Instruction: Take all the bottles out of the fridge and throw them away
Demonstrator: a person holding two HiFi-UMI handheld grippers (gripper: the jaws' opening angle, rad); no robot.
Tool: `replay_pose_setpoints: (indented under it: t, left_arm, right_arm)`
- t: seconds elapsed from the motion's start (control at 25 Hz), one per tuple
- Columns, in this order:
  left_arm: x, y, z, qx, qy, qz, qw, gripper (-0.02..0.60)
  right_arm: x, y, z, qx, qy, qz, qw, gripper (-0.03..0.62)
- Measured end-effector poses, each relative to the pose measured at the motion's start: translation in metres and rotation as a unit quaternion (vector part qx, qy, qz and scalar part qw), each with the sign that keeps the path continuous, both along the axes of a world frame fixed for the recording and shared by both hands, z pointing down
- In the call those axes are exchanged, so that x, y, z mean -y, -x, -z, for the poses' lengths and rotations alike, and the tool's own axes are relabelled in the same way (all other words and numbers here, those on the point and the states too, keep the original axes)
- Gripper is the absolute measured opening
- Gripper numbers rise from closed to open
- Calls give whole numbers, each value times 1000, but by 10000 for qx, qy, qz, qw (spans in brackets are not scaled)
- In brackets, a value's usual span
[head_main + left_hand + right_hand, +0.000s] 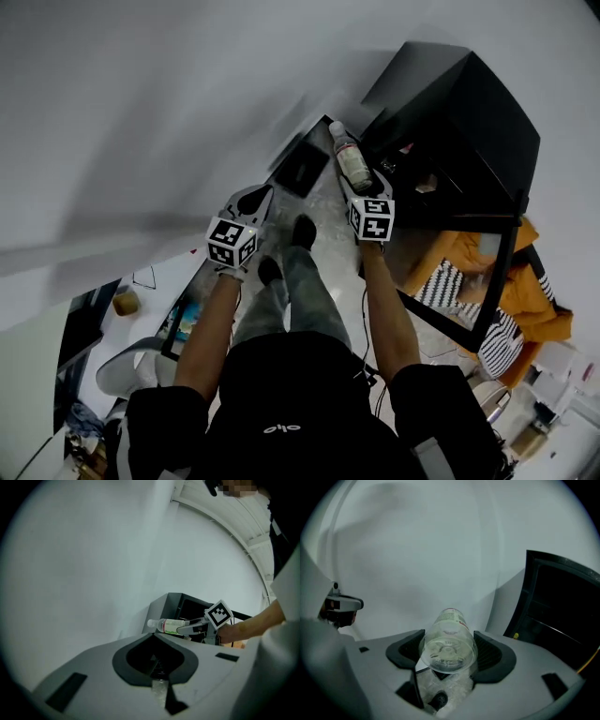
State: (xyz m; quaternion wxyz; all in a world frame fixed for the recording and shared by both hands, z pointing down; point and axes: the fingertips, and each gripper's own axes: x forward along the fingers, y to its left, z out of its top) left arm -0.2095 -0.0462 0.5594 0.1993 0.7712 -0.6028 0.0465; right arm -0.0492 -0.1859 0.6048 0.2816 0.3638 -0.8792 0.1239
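Clear plastic bottle is gripped tight in the right gripper's fingers, outside the black fridge and just in front of it. The left gripper, farther from the fridge, has its fingers closed on nothing.

An orange garment lies heaped at the right, with a black-and-white striped cloth just beside it. Far left, a small brown cup stands on a pale surface.

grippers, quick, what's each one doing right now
Left gripper: shut, nothing between its jaws.
Right gripper: shut on a clear plastic bottle.
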Motion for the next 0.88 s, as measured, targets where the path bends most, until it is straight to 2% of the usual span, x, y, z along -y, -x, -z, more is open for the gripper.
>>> replay_pose_setpoints:
  t: [0.44,0.56,0.88]
  left_arm:
    - [32,-7,-116,-130,497,17,9987,6]
    - [37,-12,-156,-159,596,-65,9981,6]
    - [55,1,-256,-232,772,-170,9966,6]
  right_arm:
    - [17,32,-135,-264,530,465,9972,334]
    - [14,36,-182,-314,680,547,9957,334]
    - [9,58,-313,-568,1000,709,9908,334]
